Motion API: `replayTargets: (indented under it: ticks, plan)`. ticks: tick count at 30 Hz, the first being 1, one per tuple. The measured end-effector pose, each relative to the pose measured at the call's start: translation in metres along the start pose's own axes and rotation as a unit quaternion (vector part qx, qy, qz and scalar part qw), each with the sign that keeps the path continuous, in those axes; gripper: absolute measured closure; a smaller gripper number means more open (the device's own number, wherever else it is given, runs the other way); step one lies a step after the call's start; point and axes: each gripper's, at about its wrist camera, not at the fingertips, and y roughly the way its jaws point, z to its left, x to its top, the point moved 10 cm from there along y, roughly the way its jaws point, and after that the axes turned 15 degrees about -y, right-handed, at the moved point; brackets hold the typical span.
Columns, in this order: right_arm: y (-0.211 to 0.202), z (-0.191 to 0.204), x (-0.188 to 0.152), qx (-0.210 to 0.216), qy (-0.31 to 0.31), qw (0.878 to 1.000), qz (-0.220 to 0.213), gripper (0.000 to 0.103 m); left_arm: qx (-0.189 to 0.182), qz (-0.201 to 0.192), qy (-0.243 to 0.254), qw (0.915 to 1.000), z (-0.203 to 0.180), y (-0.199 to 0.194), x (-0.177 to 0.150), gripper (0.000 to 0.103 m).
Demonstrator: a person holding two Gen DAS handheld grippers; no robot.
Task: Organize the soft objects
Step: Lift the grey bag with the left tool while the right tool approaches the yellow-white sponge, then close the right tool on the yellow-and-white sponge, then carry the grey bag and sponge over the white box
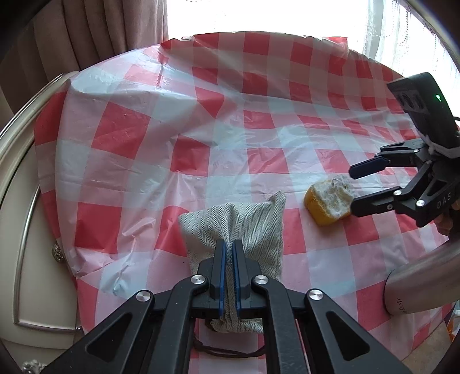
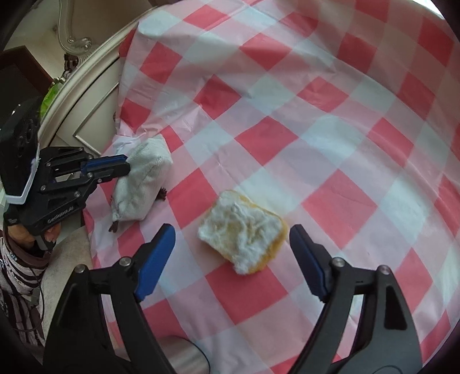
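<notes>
Lettering shows on both tools: "DAS" in pale capitals on the black body of the right gripper (image 1: 355, 187), and a small line of white print along the body of the left gripper (image 2: 128, 168), too blurred to read. A metal cylinder (image 1: 417, 284) at the right edge of the left wrist view also carries print that cannot be made out.

The left gripper has black arms with blue pads (image 1: 222, 273), and those pads are pinched tight on a cloth pouch (image 1: 238, 227). The pouch is soft, woven in a grey-and-white herringbone, with a dark brown drawstring (image 1: 227, 352) trailing from its near end. It lies on the near left part of the table, near the edge of the cloth.

The right gripper stands wide, pressing on nothing. A sponge (image 2: 244, 230) lies flat on the table just ahead of its fingertips, in line with the gap between them; in the left wrist view one finger (image 1: 373, 202) overlaps the sponge's edge, and contact cannot be told. The sponge is a rounded yellow block with a fuzzy white top layer, matted and stringy. It sits near the pouch, to its right, and apart from it.

A thin plastic tablecloth (image 1: 201, 129), checked red, pink and white, creased and glossy, covers the table. The table's rim (image 1: 17, 135) is cream with a silver trim. Brown curtains (image 1: 86, 31) hang beside a bright window (image 1: 258, 14) behind it. A striped sleeve (image 2: 17, 276) shows behind the left gripper.
</notes>
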Motion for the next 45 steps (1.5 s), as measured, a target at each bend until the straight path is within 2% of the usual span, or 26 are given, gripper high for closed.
replayTargets:
  ticks: [3,6,8,9,12,16,25,35,45]
  plan:
    - [0.014,0.002,-0.002,-0.005,-0.022,0.999,0.026,0.019,-0.003,0.003,-0.003,1.0000,0.000,0.000,-0.001,0.098]
    - [0.022,0.002,-0.002,-0.019,-0.031,0.999,0.033,0.019,-0.003,0.004,-0.007,1.0000,0.002,0.001,-0.001,0.098]
    - [0.023,0.002,-0.004,-0.029,-0.034,0.999,0.028,0.024,-0.004,0.007,-0.008,0.9999,0.002,0.002,-0.002,0.098]
    - [0.023,0.002,-0.004,-0.031,-0.036,0.998,0.028,0.030,-0.005,0.007,-0.009,0.9999,0.001,0.003,-0.002,0.098]
    - [0.017,-0.002,-0.008,-0.023,-0.012,1.000,0.016,0.038,-0.006,0.008,-0.009,0.9999,0.000,0.003,-0.003,0.098]
    - [0.005,-0.012,-0.023,-0.029,0.024,0.999,0.000,0.041,-0.004,0.006,-0.010,0.9999,0.001,0.000,-0.005,0.098]
    - [-0.038,-0.027,-0.070,-0.024,0.140,0.989,-0.043,0.042,0.047,0.000,0.012,0.9988,0.004,-0.011,-0.020,0.098]
    - [-0.083,0.004,-0.125,-0.026,0.218,0.972,-0.085,0.043,0.081,-0.006,0.016,0.9966,0.004,-0.033,-0.049,0.098]
    - [-0.116,0.057,-0.167,-0.037,0.248,0.961,-0.119,0.043,0.084,-0.007,0.026,0.9961,0.002,-0.064,-0.084,0.098]
